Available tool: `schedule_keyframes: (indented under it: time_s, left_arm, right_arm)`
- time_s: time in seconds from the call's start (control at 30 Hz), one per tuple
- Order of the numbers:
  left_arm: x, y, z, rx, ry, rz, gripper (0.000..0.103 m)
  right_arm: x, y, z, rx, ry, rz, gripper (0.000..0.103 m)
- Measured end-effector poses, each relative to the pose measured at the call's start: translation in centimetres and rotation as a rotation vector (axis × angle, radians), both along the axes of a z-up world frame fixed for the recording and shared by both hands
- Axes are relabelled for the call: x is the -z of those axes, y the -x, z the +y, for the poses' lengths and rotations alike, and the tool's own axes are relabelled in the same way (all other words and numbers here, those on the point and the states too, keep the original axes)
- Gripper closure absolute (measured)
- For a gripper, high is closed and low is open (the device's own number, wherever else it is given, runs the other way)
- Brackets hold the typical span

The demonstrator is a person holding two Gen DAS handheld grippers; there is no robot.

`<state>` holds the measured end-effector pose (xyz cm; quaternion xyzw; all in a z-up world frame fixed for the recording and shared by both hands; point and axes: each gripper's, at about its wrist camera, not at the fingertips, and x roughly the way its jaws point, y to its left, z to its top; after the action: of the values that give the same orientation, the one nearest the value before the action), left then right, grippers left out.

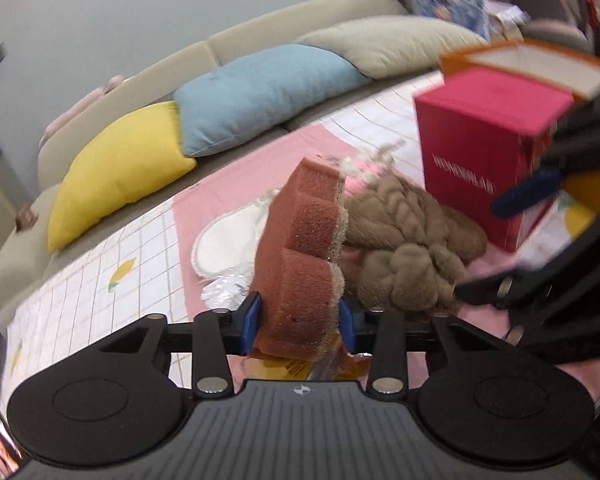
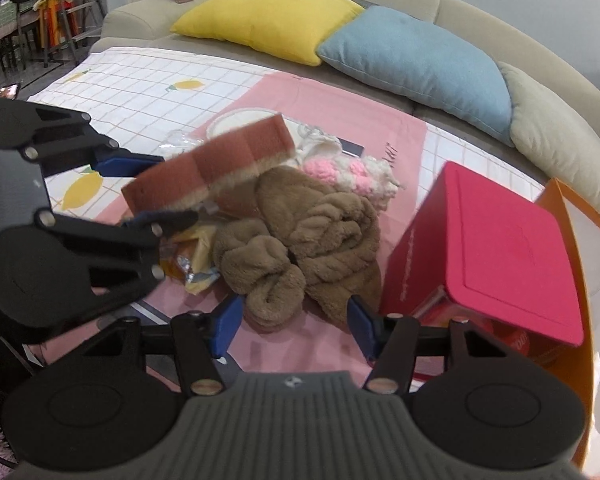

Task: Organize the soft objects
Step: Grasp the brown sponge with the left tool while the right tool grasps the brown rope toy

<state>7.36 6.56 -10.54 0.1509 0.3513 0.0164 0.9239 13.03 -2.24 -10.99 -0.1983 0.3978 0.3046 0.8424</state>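
Note:
A rust-red sponge (image 1: 300, 248) with a beige scouring side stands on edge between the blue pads of my left gripper (image 1: 300, 320), which is shut on its near end. In the right wrist view the same sponge (image 2: 208, 168) hangs above the pile, held by the left gripper (image 2: 148, 194). A brown fluffy cloth (image 2: 300, 232) lies bunched on the pink mat (image 2: 380, 136). My right gripper (image 2: 296, 326) stands open with its pads on either side of the cloth's near end, not pressing it. A pink-and-white fluffy piece (image 2: 352, 176) lies behind the cloth.
A red box (image 2: 492, 248) sits inside an orange bag (image 2: 572, 216) at the right. A white slipper (image 2: 240, 120) and a yellow wrapper (image 2: 196, 268) lie by the pile. Yellow (image 2: 268, 16), blue (image 2: 416, 60) and beige (image 2: 560, 140) cushions line the sofa back.

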Motion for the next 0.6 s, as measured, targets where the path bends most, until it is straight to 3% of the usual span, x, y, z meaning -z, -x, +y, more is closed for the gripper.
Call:
schedule_keyframes:
  time_s: [0.13,0.2,0.33,0.43,0.53,0.6]
  left_arm:
    - [-2.1,0.7,1.6,-0.091,0.192,0.001,0.061]
    - [-2.7,1.0,2.1,-0.133,0.249,-0.002,0.061]
    - [-3.0,1.1,2.6,-0.167,0.305,0.004,0.061]
    - [-2.8,1.1,2.5,-0.175,0.298,0.014,0.061]
    - [-2.6,1.1,2.4,-0.184,0.297,0.022,0.061]
    - [-2.5,1.3,2.5,-0.191,0.307,0.03,0.061]
  right_arm:
    - [0.6,0.2,0.9,-0.042,0.002,-0.019,0.034]
    - [1.2,0.1,1.6,-0.056,0.017,-0.03,0.034]
    - [2.4,-0.3,2.8,-0.073,0.04,-0.06,0.034]
    - [3.3,-0.5,3.7,-0.09,0.086,-0.085,0.035]
    - [4.1,-0.6,4.3,-0.091,0.123,-0.118,0.045]
    - [4.3,-0.5,4.3,-0.094,0.14,-0.137,0.06]
